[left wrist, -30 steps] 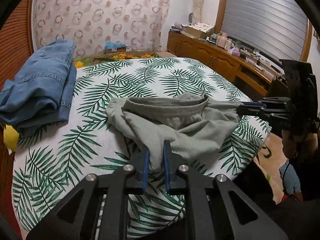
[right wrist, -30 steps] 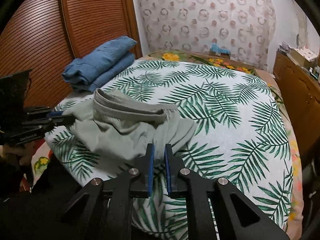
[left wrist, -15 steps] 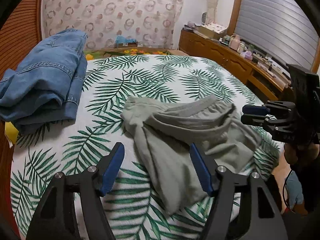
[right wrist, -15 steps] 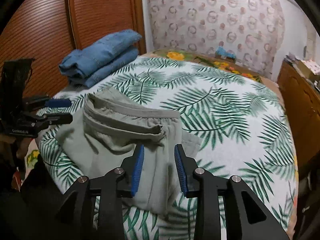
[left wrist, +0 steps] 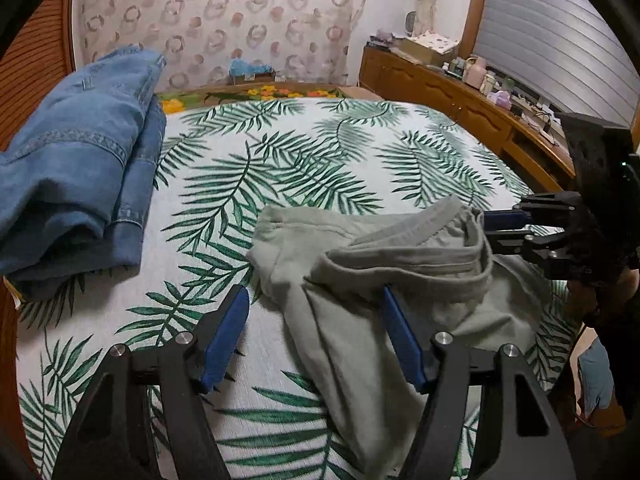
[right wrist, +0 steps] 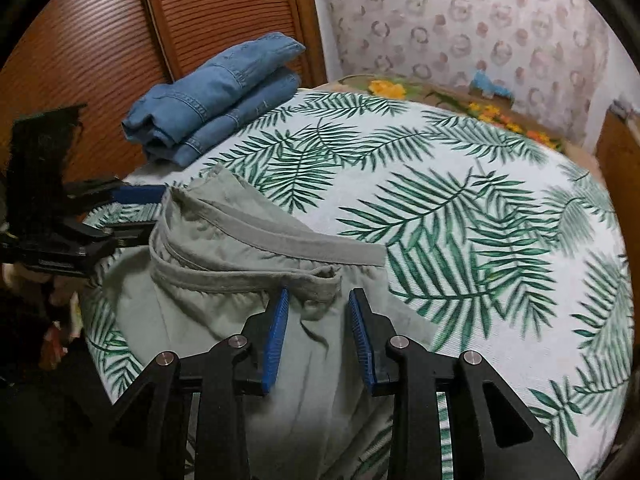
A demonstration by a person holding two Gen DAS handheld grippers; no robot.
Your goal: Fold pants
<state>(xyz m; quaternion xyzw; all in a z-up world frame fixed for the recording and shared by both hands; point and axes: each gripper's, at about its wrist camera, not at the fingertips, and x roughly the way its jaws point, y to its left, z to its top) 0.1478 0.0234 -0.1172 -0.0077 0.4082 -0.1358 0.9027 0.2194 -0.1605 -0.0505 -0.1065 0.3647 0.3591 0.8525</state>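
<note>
Pants (left wrist: 400, 280), grey, crumpled on bed (left wrist: 304, 168); our left gripper (left wrist: 316, 312) and right gripper (right wrist: 318, 312) jaws open, released for regrasping.

You had before you a bed (right wrist: 460, 216) covered with a white sheet printed with green palm leaves. On it lay the grey-green pants (left wrist: 400, 280), crumpled near the front edge, waistband up. A folded stack of blue jeans (right wrist: 216, 92) rested at the far corner, well apart from the pants.
</note>
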